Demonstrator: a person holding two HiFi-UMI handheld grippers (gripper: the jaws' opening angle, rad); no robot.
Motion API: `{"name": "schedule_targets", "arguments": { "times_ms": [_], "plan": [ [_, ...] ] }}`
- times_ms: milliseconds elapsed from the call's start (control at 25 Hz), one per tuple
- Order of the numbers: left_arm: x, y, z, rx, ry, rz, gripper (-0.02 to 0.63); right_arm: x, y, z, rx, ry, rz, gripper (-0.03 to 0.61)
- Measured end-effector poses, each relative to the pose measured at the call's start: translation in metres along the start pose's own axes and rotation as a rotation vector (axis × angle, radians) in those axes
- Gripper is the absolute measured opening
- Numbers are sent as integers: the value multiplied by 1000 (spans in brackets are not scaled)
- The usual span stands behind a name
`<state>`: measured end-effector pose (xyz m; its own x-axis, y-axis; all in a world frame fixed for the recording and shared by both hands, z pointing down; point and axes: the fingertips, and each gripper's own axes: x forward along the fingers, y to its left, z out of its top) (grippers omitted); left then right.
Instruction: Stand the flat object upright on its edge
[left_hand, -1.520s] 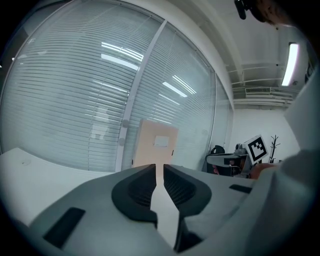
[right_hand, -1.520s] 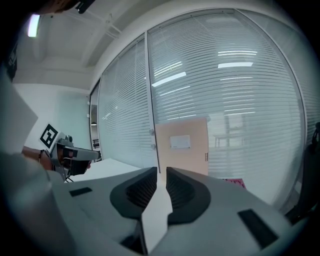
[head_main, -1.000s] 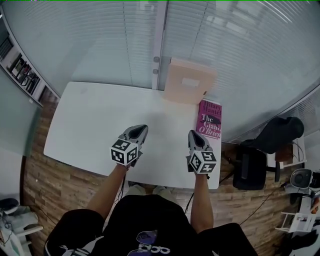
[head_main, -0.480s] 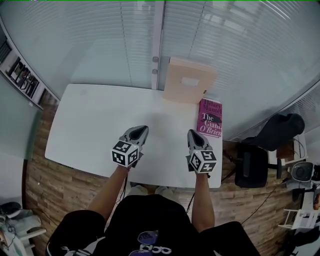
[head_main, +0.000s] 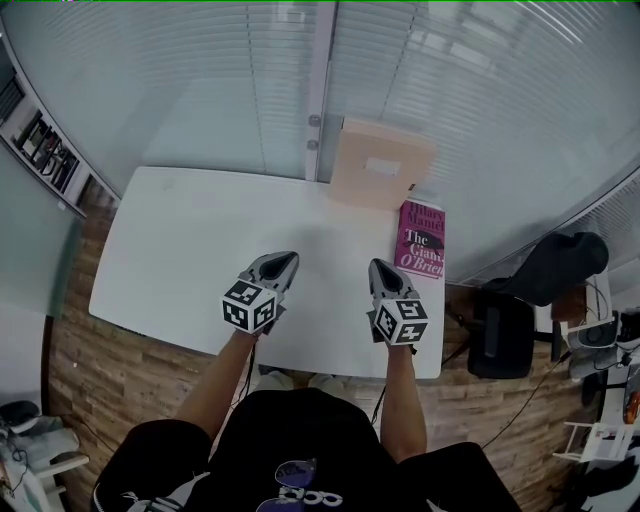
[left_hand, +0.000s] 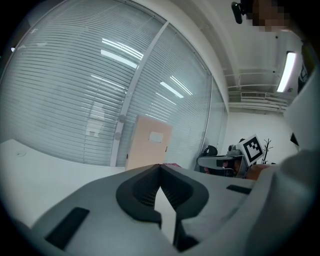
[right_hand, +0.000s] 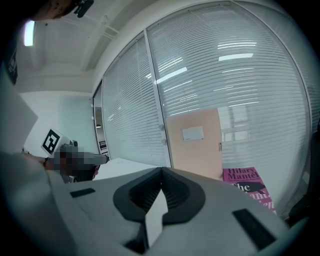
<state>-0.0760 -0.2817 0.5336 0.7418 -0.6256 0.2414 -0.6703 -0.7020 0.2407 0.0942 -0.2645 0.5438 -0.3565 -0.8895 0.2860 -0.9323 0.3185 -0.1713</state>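
A magenta paperback book (head_main: 421, 238) lies flat on the white table (head_main: 190, 240) near its far right corner; it also shows in the right gripper view, book (right_hand: 247, 182). My right gripper (head_main: 381, 268) hovers over the table's near edge, short of the book and to its left, shut and empty. My left gripper (head_main: 281, 262) floats beside it to the left, also shut with nothing held. In both gripper views the jaw tips meet, left gripper (left_hand: 160, 166), right gripper (right_hand: 161, 170).
A tan board with a white label (head_main: 381, 163) leans upright against the glass wall behind the table, just beyond the book. A dark office chair (head_main: 520, 300) stands off the table's right end. Blinds line the glass wall behind.
My right gripper has edged slightly to the left. The book and the left gripper have stayed put.
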Motion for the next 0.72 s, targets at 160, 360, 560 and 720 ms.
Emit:
{"name": "schedule_targets", "arguments": {
  "times_ms": [160,360,560,720],
  "plan": [
    [-1,1,1,-1,-3,1,21,3,2,3,0,-1,9,23],
    [0,2,2,-1,-7,-2,21,6,4,5,1,-2,16,23],
    [1,2,4,4,-5,-4,21,7,3,5,4,3,19,23],
    [2,1,4,10,-6,-1,21,8,2,3,1,10,22,23]
  ]
}}
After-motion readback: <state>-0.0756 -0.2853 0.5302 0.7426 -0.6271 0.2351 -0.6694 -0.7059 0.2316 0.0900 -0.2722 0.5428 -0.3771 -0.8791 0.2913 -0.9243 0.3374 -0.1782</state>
